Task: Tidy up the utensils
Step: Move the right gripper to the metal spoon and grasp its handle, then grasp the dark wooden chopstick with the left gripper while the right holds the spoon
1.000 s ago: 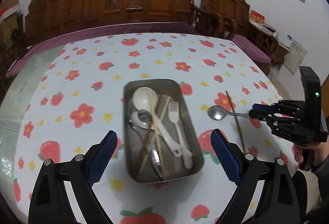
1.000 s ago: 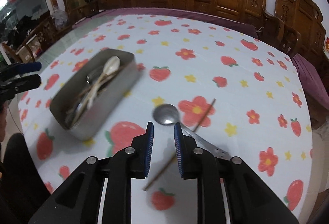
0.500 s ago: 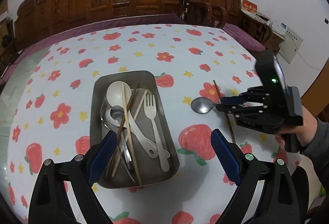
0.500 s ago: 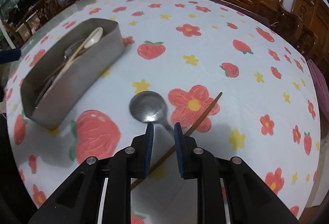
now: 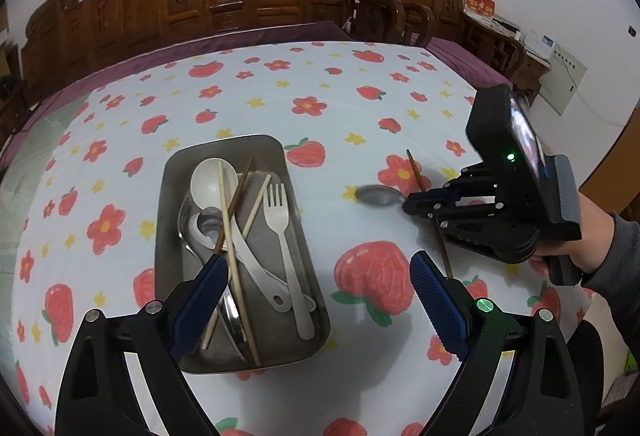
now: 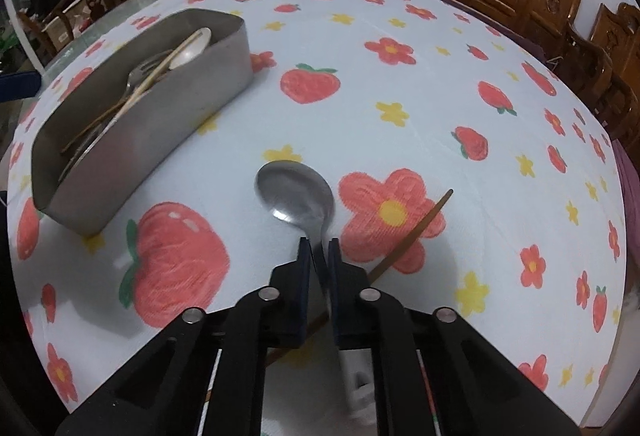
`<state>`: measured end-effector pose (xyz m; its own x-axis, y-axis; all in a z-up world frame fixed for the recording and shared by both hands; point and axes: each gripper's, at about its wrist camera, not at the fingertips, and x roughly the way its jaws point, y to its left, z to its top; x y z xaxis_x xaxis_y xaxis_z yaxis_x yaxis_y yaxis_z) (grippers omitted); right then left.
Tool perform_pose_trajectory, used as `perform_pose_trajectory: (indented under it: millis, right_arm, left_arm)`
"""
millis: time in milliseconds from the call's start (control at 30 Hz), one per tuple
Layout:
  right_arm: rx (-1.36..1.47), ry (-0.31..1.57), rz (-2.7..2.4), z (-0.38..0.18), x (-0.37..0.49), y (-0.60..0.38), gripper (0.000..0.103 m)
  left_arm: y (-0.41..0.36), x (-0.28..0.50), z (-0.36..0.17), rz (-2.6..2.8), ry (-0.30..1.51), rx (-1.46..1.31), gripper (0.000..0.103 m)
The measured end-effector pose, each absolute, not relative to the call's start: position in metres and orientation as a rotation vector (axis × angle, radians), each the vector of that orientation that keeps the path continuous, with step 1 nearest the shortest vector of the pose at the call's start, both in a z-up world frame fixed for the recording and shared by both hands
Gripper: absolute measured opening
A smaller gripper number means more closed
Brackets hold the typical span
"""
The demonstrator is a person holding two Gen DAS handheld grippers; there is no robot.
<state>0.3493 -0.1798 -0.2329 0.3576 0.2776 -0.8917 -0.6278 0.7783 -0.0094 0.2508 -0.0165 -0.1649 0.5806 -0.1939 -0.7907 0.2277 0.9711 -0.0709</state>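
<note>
Two grippers | right gripper [image 6: 319, 250] clamped on shiny steel spoon [image 6: 296, 192] at its neck, bowl on tablecloth | left gripper [image 5: 316, 300] gaping, empty, above rectangular metal tray [image 5: 176, 172]

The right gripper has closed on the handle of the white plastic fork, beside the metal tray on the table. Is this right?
Not the fork: the right gripper is closed on the handle of the metal spoon, beside the metal tray, as the right wrist view shows.

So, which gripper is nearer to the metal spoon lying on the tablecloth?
Right. The right gripper is shut on the metal spoon's handle; the left gripper hovers open over the tray.
</note>
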Motion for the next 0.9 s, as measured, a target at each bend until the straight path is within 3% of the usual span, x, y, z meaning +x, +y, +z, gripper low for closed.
perform_pose_trajectory:
  millis: [367, 900]
  right_arm:
    - [-0.219, 0.978, 0.529, -0.193, 0.326, -0.230, 0.003]
    - [-0.132, 1.013, 0.347, -0.200, 0.294, -0.311, 0.003]
  left_arm:
    - [-0.043, 0.254, -0.172, -0.276, 0.931, 0.060, 0.088]
    - [-0.099, 0.275, -0.199, -0.323, 0.971, 0.113, 0.089]
